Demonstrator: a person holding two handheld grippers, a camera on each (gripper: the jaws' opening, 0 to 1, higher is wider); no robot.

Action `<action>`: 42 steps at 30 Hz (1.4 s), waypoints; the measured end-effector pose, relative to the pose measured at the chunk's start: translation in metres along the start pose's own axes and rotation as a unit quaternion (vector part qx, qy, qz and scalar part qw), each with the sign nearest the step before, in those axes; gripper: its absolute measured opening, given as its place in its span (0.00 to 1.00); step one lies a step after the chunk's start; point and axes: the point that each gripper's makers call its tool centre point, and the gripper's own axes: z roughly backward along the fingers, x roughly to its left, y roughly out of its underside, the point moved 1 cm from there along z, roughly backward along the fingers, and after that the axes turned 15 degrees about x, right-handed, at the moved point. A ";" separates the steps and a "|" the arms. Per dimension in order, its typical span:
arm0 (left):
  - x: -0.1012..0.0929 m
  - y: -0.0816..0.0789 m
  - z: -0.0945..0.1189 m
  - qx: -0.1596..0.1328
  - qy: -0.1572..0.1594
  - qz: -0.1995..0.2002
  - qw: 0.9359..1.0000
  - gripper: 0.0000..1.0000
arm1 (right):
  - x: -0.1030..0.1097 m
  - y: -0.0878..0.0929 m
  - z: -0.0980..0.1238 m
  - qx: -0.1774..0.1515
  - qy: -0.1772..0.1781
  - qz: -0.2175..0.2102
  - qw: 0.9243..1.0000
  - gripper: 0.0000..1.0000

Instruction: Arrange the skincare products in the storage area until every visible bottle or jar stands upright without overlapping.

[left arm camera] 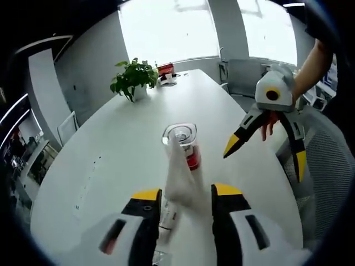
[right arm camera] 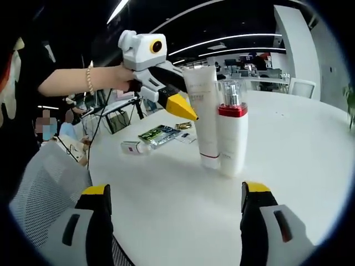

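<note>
A white tube stands cap-down on the white table, and my left gripper is shut on its flat upper end. In the right gripper view the same tube is upright with the left gripper reaching in from the left, one yellow tip against its side. Right beside the tube stands a white bottle with a red collar and clear cap, upright. My right gripper is open with nothing between its jaws, and it hovers to the right of the bottle.
A small white bottle lies on its side next to green sachets near the table edge. A potted plant and a red box sit at the far end. Mesh chairs stand at the table's side.
</note>
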 end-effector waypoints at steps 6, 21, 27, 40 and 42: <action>-0.001 0.013 0.011 0.004 -0.013 0.045 0.999 0.50 | 0.001 -0.004 0.001 -0.002 0.002 0.002 1.000 0.96; -0.024 0.047 0.052 0.000 -0.040 0.157 0.987 0.71 | 0.002 -0.018 0.016 -0.016 0.012 0.007 1.000 0.96; -0.034 0.059 0.074 -0.010 -0.057 0.200 0.978 0.78 | 0.009 -0.021 0.019 -0.010 0.010 0.012 1.000 0.95; -0.077 0.081 0.118 -0.050 -0.097 0.306 0.946 0.89 | 0.010 -0.015 0.037 -0.011 0.019 -0.020 1.000 0.89; -0.083 0.088 0.122 -0.049 -0.098 0.322 0.940 0.88 | 0.013 -0.007 0.038 0.013 0.007 -0.035 0.999 0.82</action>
